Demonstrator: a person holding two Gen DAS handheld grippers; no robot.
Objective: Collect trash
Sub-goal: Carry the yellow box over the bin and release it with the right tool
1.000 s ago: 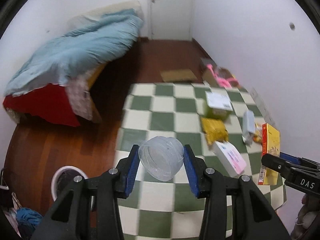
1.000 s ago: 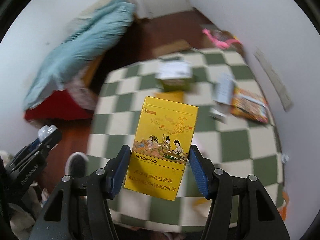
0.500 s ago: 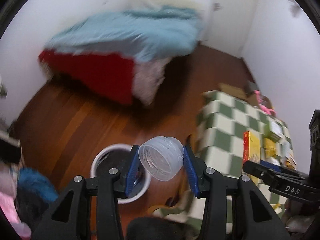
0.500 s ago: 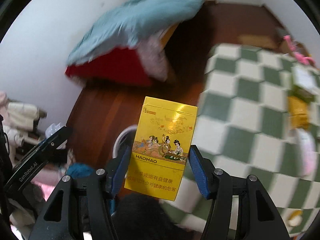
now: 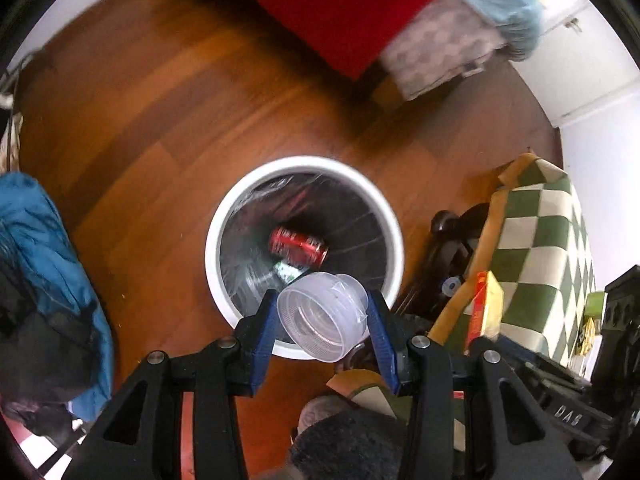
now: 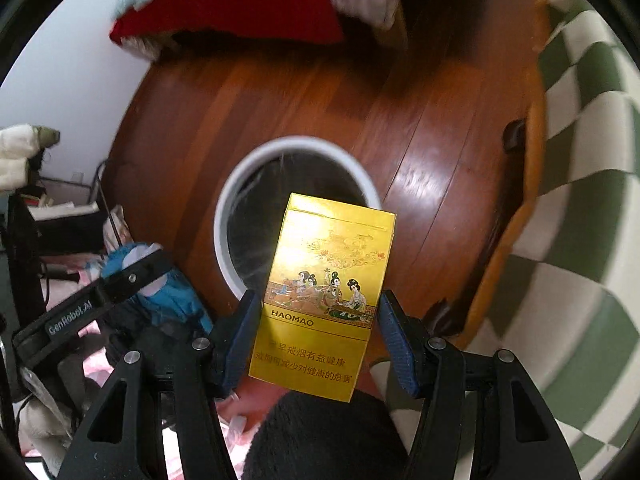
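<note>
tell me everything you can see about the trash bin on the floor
The trash bin is round with a thick white rim, standing upright on the wooden floor beside the checkered table. A dark, glossy plastic liner covers its inside. A red drink can lies on its side at the bottom with other scraps. Both loaded grippers hang above it.

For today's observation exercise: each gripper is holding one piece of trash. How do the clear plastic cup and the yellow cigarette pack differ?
The plastic cup in the left gripper is round and see-through; the cigarette pack in the right gripper is flat, boxy and opaque yellow. The cup is plain, while the pack carries printed figures and text. Both are clamped between blue pads above the white bin.
</note>
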